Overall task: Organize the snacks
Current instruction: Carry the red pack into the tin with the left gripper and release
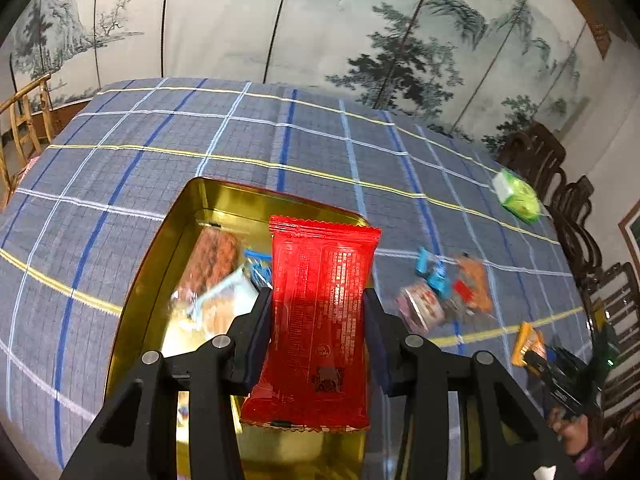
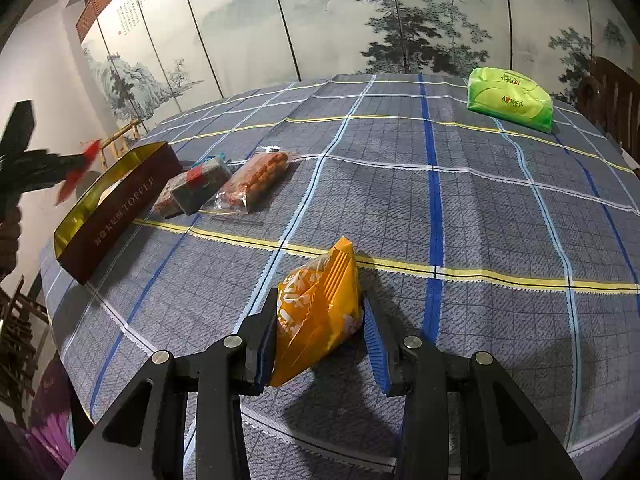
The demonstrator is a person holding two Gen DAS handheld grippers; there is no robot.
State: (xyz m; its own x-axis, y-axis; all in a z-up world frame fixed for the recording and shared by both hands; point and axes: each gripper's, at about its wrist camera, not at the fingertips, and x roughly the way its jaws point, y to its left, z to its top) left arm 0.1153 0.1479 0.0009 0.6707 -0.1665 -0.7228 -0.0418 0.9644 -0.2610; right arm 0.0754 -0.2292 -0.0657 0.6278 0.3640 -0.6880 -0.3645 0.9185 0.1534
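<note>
Motion blur smears the loose snack packets (image 1: 444,288) lying on the bench beside the tin, so their print cannot be read; the same packets look sharper in the right wrist view, as a clear bag of orange-brown pieces (image 2: 256,182) and two dark wrapped blocks (image 2: 192,188). Inside the gold tin (image 1: 160,272) the contents are partly hidden behind the held pack and the gripper frame; a reddish-brown packet (image 1: 214,260) and a blue-and-clear wrapper can be made out.

The left gripper (image 1: 320,312) pinches a glossy red foil packet (image 1: 320,320) by its long sides, fingers (image 1: 260,320) pressed against it, above the open tin. The packet is flat with crimped, serrated ends.

The right gripper (image 2: 320,320) holds a puffy orange packet (image 2: 316,312) tilted, its lower end touching the bench near the front edge; the left pad presses it, and contact at the right pad is hard to judge.

The bench (image 2: 480,208) wears a woven grey-blue plaid cloth. A green soft tissue pack (image 2: 510,98) sits near the far right edge. The tin's maroon outer wall (image 2: 120,208) reads TOFFEE.
</note>
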